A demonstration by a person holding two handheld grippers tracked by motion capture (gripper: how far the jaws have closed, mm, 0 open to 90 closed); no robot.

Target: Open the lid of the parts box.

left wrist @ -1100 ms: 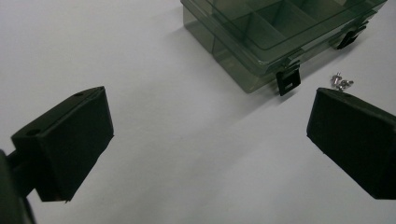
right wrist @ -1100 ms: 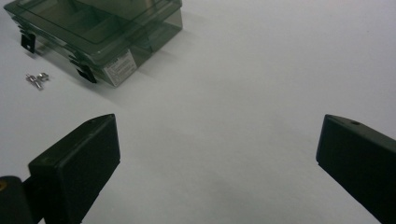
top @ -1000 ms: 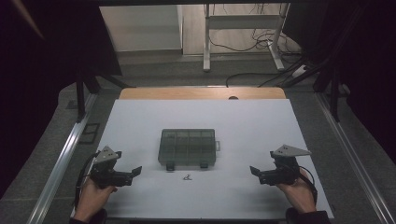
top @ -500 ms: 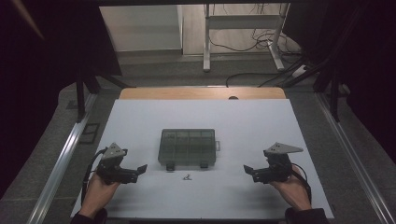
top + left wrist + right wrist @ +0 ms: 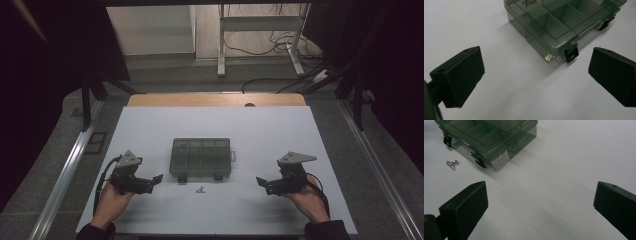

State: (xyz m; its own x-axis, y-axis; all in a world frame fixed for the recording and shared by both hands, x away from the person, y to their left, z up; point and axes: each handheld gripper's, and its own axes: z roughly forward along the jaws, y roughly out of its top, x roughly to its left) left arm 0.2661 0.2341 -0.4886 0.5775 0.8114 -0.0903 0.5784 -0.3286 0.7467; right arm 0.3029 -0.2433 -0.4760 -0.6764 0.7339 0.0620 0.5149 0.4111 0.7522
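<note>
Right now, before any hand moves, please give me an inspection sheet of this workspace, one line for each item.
Surface: white table top, bare apart from the items below; wooden strip along its far edge.
Job's things: compartment box, smoky clear plastic, lid down, two black latches on its near side; small metal parts lie just in front of it.
Clutter: nothing seen.
Grippers: left gripper and right gripper, both open, holding nothing, one to each side of the box, apart from it.
Cables: a cable trails from each gripper; more cables on the floor beyond the table.
Surroundings: dim room, metal frame legs behind the table.
</note>
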